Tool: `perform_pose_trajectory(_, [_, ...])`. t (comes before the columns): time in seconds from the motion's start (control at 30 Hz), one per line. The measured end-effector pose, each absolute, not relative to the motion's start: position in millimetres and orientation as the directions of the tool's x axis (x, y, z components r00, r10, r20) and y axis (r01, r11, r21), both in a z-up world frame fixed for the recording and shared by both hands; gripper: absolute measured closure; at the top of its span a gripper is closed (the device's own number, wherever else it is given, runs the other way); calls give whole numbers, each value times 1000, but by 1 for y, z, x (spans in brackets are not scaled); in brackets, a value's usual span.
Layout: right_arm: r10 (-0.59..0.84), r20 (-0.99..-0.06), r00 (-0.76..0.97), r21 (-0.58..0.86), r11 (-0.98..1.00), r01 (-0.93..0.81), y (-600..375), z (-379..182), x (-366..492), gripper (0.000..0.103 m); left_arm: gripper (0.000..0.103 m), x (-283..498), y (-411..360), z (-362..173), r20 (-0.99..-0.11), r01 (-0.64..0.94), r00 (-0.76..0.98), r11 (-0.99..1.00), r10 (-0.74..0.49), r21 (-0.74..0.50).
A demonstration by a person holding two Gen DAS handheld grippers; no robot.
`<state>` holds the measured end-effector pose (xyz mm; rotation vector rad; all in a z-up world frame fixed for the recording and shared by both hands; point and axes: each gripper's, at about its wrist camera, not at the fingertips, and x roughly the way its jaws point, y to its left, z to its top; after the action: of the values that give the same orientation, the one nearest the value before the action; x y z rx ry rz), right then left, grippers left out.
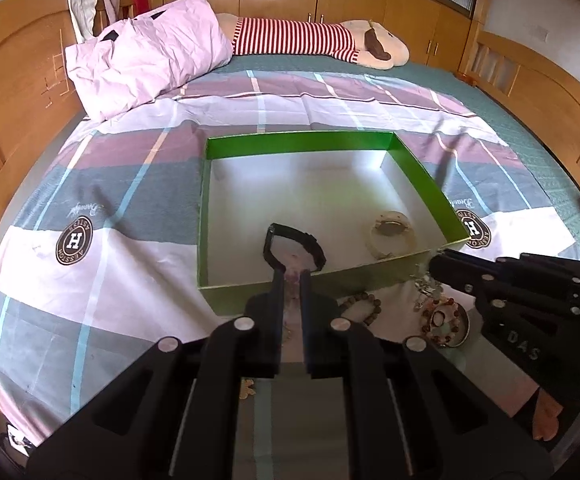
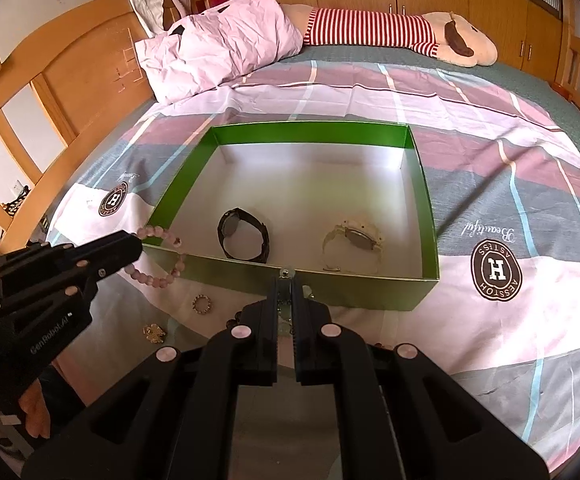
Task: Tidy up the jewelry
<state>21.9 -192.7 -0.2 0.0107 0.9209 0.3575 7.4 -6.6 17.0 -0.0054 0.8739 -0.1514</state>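
Left gripper (image 1: 293,276): matte black plastic, fingers nearly together, pinching a bracelet of round pink beads (image 2: 162,256); in the right view the loop hangs from its tip over the box's near-left corner.
Right gripper (image 2: 286,280): same black build with ribbed inner faces, closed to a narrow slit on a small pale beaded piece (image 2: 288,271); what kind it is cannot be told.
Loose pieces: on the quilt before the box lie a brown wooden-bead bracelet (image 1: 363,306), a tangle of silvery chain (image 1: 425,288), a round dish (image 1: 447,326) of mixed beads, a small beaded ring (image 2: 202,304) and a gold charm (image 2: 154,333).
Box (image 1: 421,168): shallow rectangular card tray, glossy green walls, smooth white floor.
Black watch (image 2: 242,238): inside the box, near front, on its side, strap looped.
White watch (image 2: 353,240): inside, right of the black one, apart from it.
Quilt (image 2: 489,184): creased plaid cotton, pink, grey and white, round brown H badges.
Pillow (image 2: 218,44): crumpled pale pink, far left.
Plush toy (image 2: 389,32): red-striped, along the far edge.
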Motion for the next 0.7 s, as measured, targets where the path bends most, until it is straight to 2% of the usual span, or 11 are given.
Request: perform_pose_trajectory(0.7, [314, -760, 569, 145, 935, -323, -177, -3, 22, 97, 95, 1, 3, 28, -746, 100, 655, 992, -120, -72])
